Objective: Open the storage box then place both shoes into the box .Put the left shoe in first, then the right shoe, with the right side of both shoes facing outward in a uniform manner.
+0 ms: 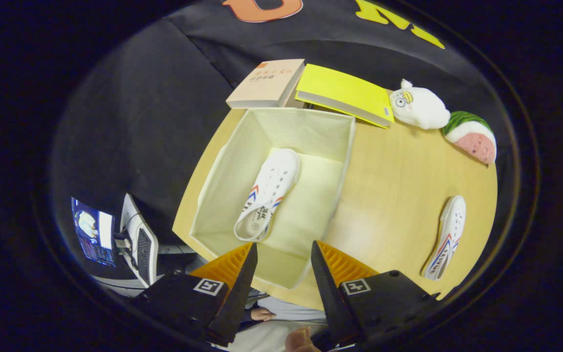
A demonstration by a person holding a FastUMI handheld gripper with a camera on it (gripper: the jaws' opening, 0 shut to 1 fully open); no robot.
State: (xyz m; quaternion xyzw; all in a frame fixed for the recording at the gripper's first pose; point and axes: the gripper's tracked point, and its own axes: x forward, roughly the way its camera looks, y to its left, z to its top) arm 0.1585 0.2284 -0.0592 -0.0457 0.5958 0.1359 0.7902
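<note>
The cream fabric storage box (223,171) stands open on the wooden table (399,181), just beyond my fingers. One white shoe (268,193) with red and blue stripes lies on the box floor, toe pointing toward the far wall. The second white shoe (446,237) rests on the table to the right of the box, apart from it. My gripper (284,254) hovers above the near wall of the box, open, with nothing between its fingers.
Two books, a tan one (267,83) and a yellow one (345,93), lie behind the box. A white plush toy (418,107) and a watermelon plush (472,137) sit at the table's far right. A monitor (93,230) and keyboard (140,239) stand left of the table. A person's hand (262,314) shows below the fingers.
</note>
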